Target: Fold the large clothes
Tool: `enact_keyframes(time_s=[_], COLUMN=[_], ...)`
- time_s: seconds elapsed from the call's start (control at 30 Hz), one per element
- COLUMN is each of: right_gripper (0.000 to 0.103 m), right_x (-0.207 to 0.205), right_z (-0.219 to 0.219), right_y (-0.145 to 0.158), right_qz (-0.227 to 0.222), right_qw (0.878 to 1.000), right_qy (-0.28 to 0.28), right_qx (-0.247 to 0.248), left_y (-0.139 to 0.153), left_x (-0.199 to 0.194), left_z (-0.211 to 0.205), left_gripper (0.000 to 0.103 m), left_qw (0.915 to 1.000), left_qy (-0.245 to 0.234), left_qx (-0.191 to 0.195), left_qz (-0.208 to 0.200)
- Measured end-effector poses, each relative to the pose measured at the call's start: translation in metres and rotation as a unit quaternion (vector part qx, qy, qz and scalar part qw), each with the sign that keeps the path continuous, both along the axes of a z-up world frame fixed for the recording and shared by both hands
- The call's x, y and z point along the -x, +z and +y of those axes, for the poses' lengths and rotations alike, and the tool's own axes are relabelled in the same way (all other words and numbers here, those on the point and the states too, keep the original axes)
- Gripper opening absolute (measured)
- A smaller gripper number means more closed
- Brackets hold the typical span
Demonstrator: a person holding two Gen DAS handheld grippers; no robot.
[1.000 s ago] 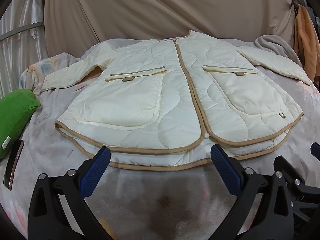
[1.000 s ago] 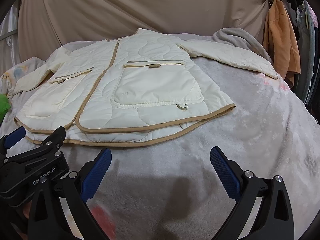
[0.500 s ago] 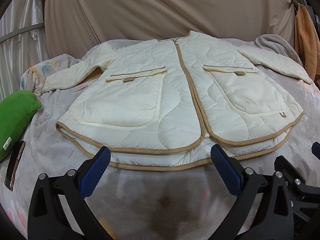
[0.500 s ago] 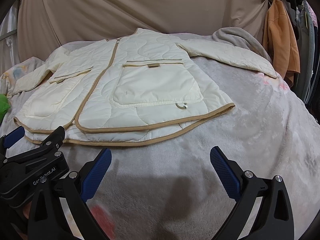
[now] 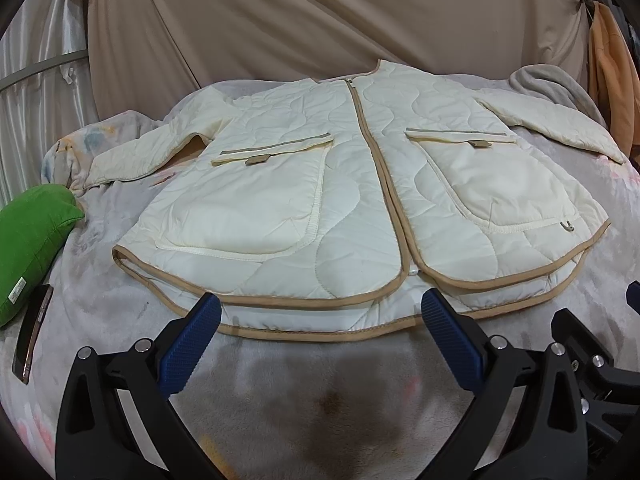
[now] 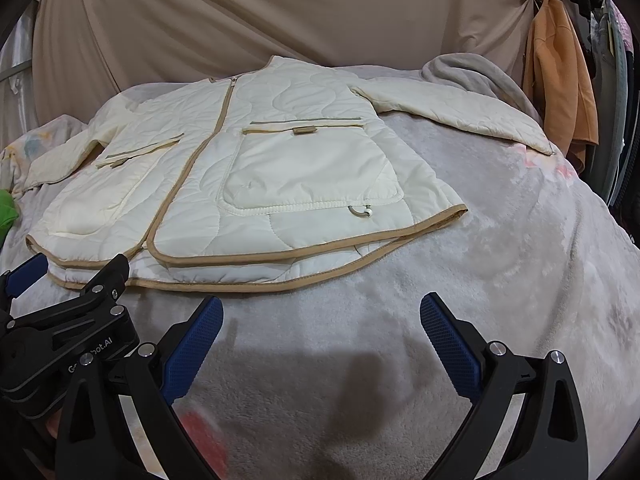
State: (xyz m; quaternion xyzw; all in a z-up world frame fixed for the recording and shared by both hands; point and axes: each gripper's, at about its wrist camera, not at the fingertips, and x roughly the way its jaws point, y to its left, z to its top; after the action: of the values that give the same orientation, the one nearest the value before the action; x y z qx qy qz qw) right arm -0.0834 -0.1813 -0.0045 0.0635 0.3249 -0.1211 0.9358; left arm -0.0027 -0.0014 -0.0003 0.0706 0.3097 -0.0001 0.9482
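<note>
A cream quilted jacket (image 5: 352, 200) with tan trim lies flat and face up on a grey blanket (image 5: 280, 400), zipped, both sleeves spread outward. It also shows in the right wrist view (image 6: 248, 184). My left gripper (image 5: 320, 320) is open and empty, just short of the jacket's bottom hem. My right gripper (image 6: 320, 328) is open and empty over bare blanket (image 6: 520, 280), nearer than the hem's right part. The left gripper's body (image 6: 72, 320) shows at the lower left of the right wrist view.
A green pillow (image 5: 28, 240) and a dark phone (image 5: 32, 332) lie at the bed's left edge. A grey towel (image 6: 480, 76) sits at the back right. Orange clothing (image 6: 560, 92) hangs at the right. A beige drape (image 5: 320, 20) forms the backdrop.
Both views have shifted very slightly; the jacket lies as before and both grippers stay open.
</note>
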Motion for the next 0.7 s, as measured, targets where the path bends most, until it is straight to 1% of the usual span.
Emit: enact_keyframes(time_s=[0.7], right_gripper=[0.098], right_x=[0.0002], right_z=[-0.0009], right_y=[-0.0002], right_qz=[0.001], right_qw=[1.0], right_qy=[0.0], right_qx=[-0.001], left_y=[-0.0016], left_x=[0.0005], left_z=[-0.0019], left_gripper=[0.098], left_qw=[1.0], left_qy=[0.0], left_qx=[-0.007], left_qz=[0.001])
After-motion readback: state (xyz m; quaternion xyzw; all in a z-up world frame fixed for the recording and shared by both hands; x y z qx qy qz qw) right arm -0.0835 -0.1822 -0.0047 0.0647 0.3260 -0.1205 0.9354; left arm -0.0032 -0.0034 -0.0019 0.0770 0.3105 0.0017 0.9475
